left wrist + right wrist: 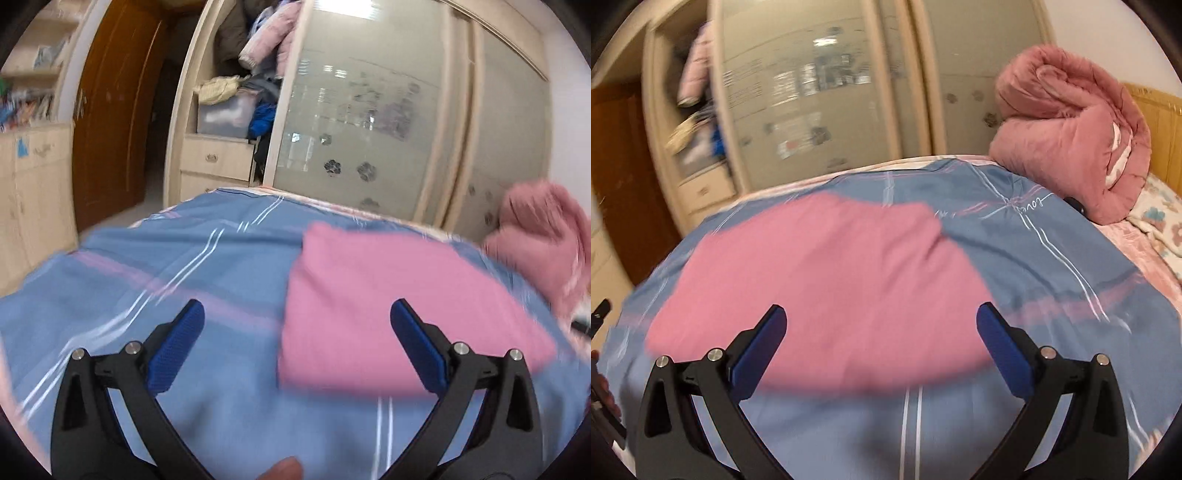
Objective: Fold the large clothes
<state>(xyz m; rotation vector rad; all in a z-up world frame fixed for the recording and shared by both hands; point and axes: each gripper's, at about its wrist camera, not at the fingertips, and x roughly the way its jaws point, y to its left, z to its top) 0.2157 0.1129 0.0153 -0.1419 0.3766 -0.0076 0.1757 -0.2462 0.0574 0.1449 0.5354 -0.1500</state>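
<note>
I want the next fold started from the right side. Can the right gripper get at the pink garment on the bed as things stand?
Probably yes: the right gripper is open above the pink garment, which lies flat on the blue bedspread with nothing between.

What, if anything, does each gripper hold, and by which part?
Nothing. The left gripper and right gripper are both open above the pink garment.

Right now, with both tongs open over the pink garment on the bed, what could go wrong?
1. The flat pink knit garment is already folded; open right tongs may pinch only the top layer and undo it.
2. Left tongs could grab the blue striped bedsheet too.
3. Both views are motion-blurred, so aim may slip.
</note>
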